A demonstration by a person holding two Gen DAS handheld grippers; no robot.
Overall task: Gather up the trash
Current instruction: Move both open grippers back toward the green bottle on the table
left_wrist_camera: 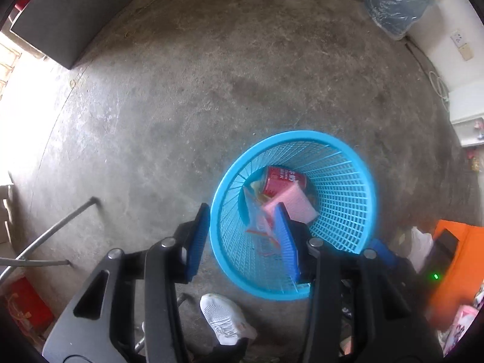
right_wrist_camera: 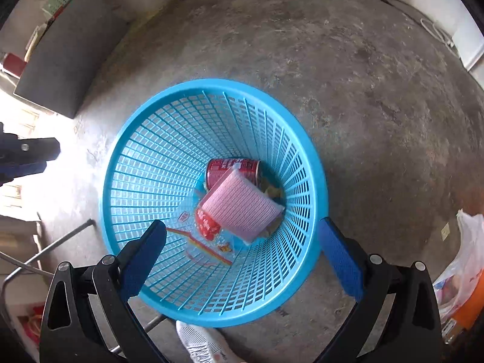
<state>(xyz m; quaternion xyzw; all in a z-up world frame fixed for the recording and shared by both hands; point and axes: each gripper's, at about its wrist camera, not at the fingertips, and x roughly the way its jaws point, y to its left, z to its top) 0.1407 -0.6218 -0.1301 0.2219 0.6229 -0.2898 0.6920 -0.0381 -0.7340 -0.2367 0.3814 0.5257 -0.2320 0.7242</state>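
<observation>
1. A blue mesh basket (right_wrist_camera: 314, 163) stands on a bare concrete floor (right_wrist_camera: 363, 90).
2. In the basket's bottom lie a red can (right_wrist_camera: 233, 168), a pink sponge (right_wrist_camera: 240, 208) resting partly on the can, and a clear printed wrapper (right_wrist_camera: 208, 236) near the sponge's left side.
3. The right gripper (right_wrist_camera: 242, 254) hangs above the basket's near rim, pointing steeply down; its blue pads stand wide apart with nothing between them.
4. The left gripper (left_wrist_camera: 242, 236) points straight down over the basket's left rim. Its pads are partly apart and grip nothing; the wrapper seen between them lies down in the basket.
5. In the right view the left gripper's tips show at the far left edge, well clear of the basket.
6. A white shoe (left_wrist_camera: 225, 317) stands on the floor just near the basket's near side.
7. A dark box (left_wrist_camera: 75, 18) sits far left; a large water bottle (left_wrist_camera: 399, 3) lies far right by the wall.
8. A metal frame (left_wrist_camera: 51, 233) crosses the near left.
</observation>
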